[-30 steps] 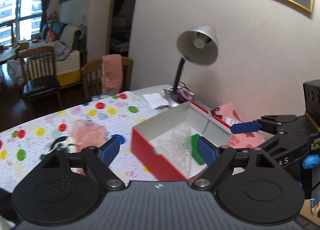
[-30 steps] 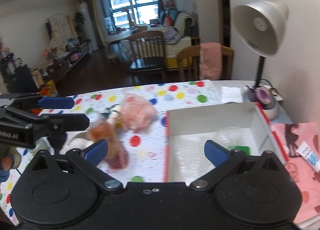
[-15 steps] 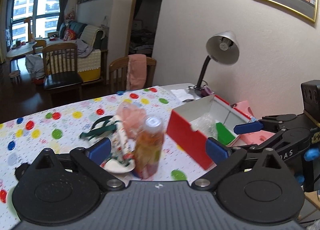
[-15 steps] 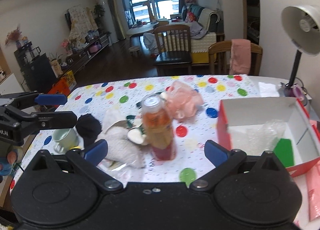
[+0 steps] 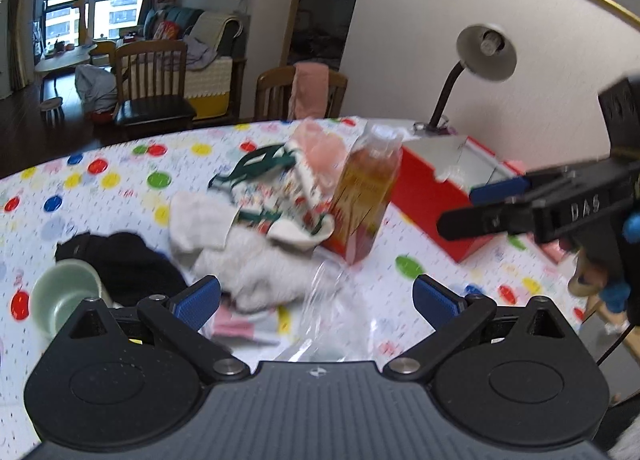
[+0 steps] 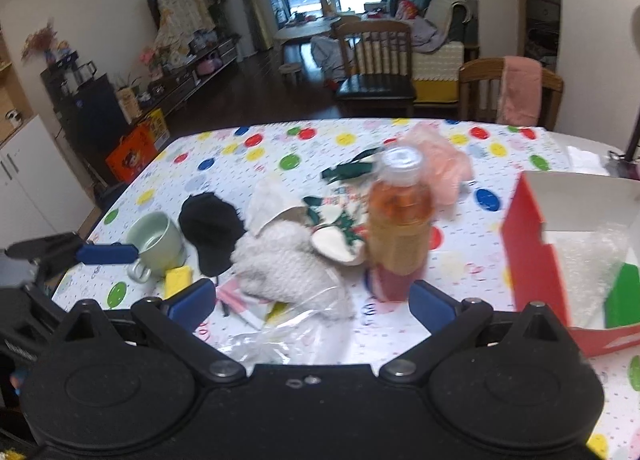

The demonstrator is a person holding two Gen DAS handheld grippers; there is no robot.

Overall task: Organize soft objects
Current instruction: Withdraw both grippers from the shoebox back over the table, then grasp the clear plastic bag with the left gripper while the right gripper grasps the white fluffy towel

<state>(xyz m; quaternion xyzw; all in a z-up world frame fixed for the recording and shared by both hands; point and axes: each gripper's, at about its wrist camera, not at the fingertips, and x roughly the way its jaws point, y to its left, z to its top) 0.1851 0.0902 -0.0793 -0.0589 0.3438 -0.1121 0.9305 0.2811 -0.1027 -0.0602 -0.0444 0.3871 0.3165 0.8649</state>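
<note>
A table covered by a white cloth with coloured polka dots (image 6: 240, 163) carries a central heap of soft objects: a fluffy white knitted garment (image 6: 280, 264), a black fabric cap (image 6: 210, 230), a cream sock patterned in green and red (image 6: 332, 227) and a crumpled pink cloth (image 6: 440, 167) at the far side. A clear plastic bottle of orange-red drink with a white cap (image 6: 400, 219) stands upright just right of the heap, touching or nearly touching the sock, between the soft objects and the open red cardboard box with a white interior (image 6: 528, 244). A crinkled clear plastic bag (image 6: 280, 332) lies at the near edge of the heap, in front of both grippers. The left gripper (image 5: 316, 300) has its blue-padded jaws spread wide with nothing clamped; the right gripper (image 6: 312, 302) likewise stands apart and empty. The right-wrist view alone shows the pale green ceramic mug (image 6: 156, 240) in full, a yellow block (image 6: 178, 280) beside it, and bubble wrap and a green item inside the box. The left-wrist view alone shows the grey gooseneck desk lamp (image 5: 480, 55) beyond the box. Wooden chairs (image 6: 376, 63) stand behind the table.
</note>
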